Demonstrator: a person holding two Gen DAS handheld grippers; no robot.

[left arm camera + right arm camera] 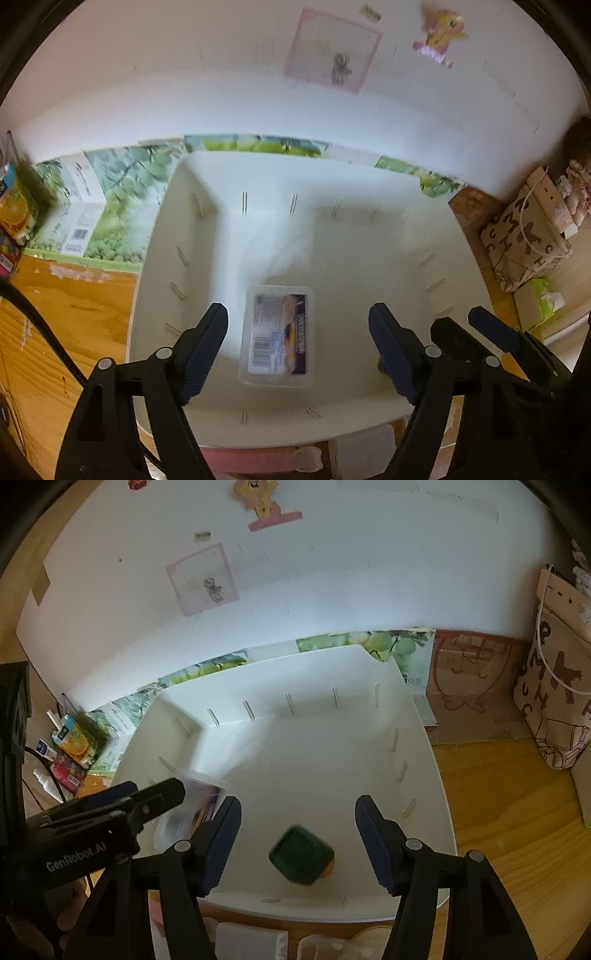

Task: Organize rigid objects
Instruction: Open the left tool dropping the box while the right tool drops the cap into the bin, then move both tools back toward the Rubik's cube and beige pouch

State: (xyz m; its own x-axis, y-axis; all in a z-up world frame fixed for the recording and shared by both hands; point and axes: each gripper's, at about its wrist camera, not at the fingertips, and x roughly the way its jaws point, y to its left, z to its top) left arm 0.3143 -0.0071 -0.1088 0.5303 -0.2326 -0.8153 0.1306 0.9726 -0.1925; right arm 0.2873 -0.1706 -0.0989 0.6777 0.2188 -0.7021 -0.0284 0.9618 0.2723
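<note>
Clear plastic box [275, 338], labelled lid up: lay in the white bin [369, 258], between the pads of the left tongs [297, 345], which stood wide apart and clear of it. Green block [301, 854] with a yellow underside: tilted inside the same bin, between the spread pads of the right tongs [297, 840], untouched. Bin sat on a wooden worktop [517, 830] against a white wall [184, 74].
</note>
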